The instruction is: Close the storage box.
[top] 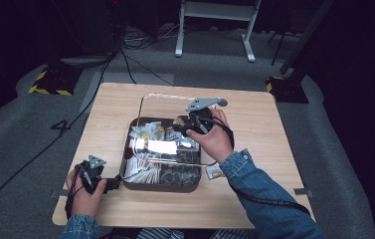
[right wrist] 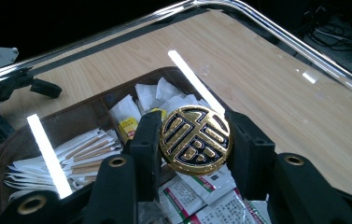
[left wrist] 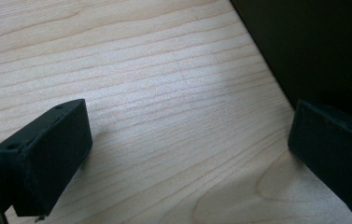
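Note:
A brown compartment tray (top: 160, 187) full of paper sachets (top: 145, 134) stands mid-table. Over it hangs a clear lid (top: 147, 95), tilted, its shiny rim (right wrist: 304, 46) crossing the right gripper view. My right gripper (top: 179, 123) is above the tray's back half, shut on a round black-and-gold disc (right wrist: 196, 139) that looks like the lid's knob; both pads press its edges. On the table at the tray's front left corner rests my left gripper (top: 109, 184), its jaws (left wrist: 187, 163) open over bare wood, with the dark tray wall (left wrist: 313, 42) beside one fingertip.
A small printed packet (top: 215, 172) lies on the table just right of the tray. White and green-red sachets (right wrist: 187, 196) fill the compartments below the disc. The wooden table (top: 254, 114) has bare room on the right and at the back. Cables and stand legs are on the floor beyond.

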Motion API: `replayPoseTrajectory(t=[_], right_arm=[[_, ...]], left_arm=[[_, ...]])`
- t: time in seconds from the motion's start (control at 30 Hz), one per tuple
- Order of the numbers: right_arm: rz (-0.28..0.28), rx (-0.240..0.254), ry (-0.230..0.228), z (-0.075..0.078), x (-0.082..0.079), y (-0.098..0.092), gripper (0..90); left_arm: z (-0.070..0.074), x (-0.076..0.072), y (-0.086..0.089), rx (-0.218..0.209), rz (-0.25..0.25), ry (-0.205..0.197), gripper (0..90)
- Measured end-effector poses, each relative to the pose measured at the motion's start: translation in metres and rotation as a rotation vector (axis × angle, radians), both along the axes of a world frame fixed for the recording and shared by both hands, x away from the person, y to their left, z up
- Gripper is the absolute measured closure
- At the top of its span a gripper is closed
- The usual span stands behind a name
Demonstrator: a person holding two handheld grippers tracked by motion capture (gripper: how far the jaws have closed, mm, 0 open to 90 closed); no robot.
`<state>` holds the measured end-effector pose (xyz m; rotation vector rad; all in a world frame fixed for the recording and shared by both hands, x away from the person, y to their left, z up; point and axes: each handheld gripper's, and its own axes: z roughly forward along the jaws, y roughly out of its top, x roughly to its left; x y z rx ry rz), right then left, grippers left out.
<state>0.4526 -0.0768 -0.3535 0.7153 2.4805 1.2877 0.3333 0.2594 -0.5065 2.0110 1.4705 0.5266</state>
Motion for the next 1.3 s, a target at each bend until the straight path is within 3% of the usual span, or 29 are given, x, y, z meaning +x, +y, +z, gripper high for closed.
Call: replayPoseTrajectory(t=[0.47, 0.73, 1.3], right_arm=[[-0.010, -0.012, 0.026, -0.017, -0.007, 0.016, 58.5], [-0.009, -0.016, 0.052, -0.035, -0.011, 0.029, 58.5], [-0.025, -0.088, 0.080, -0.071, -0.013, 0.046, 58.5]], left_arm=[[0.000, 0.000, 0.000, 0.002, -0.003, -0.002, 0.0], [0.000, 0.000, 0.000, -0.001, -0.003, 0.000, 0.0], [0.000, 0.000, 0.000, 0.002, -0.003, -0.002, 0.0]])
